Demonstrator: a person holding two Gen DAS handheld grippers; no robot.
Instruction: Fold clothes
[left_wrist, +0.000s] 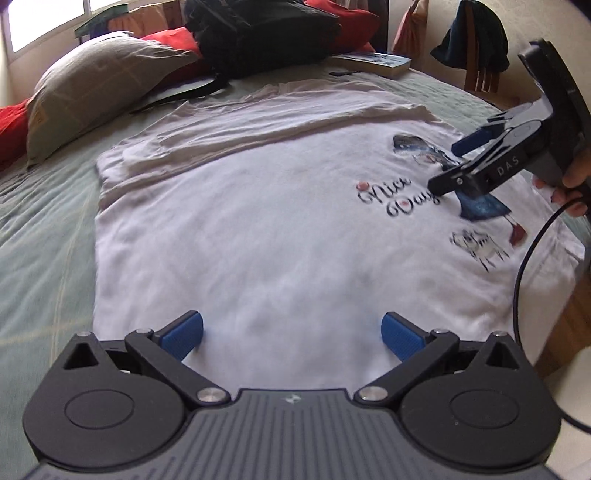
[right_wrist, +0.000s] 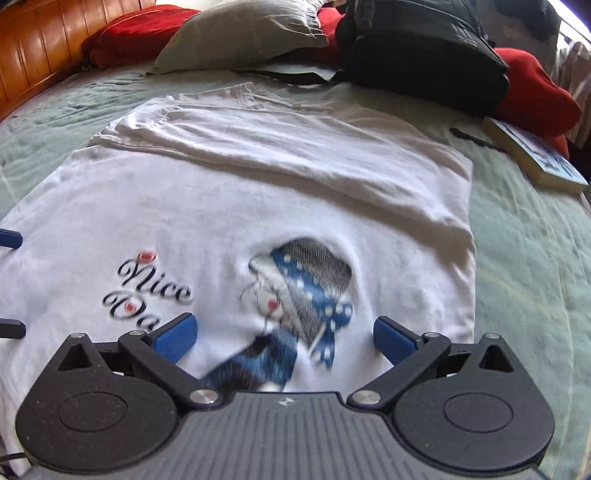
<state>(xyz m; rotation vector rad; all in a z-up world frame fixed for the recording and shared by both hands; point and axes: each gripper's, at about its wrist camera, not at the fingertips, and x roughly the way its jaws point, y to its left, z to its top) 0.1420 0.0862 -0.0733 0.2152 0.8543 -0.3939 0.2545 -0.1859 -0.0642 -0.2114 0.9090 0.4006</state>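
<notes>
- We are holding the left hand-held gripper (left_wrist: 291, 334) wide open, gripping nothing, over the white T-shirt (left_wrist: 258, 229).
- The right hand-held gripper (right_wrist: 284, 338) is gaping empty, seemingly hovering above the blurred print (right_wrist: 295, 295) on the bed (right_wrist: 535, 266).

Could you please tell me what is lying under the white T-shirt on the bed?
The T-shirt lies on a green bedspread, which shows all around it. Whatever is beneath its middle is covered.

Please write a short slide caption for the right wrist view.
Open right gripper above a partly folded white printed T-shirt on a green bedspread.
</notes>
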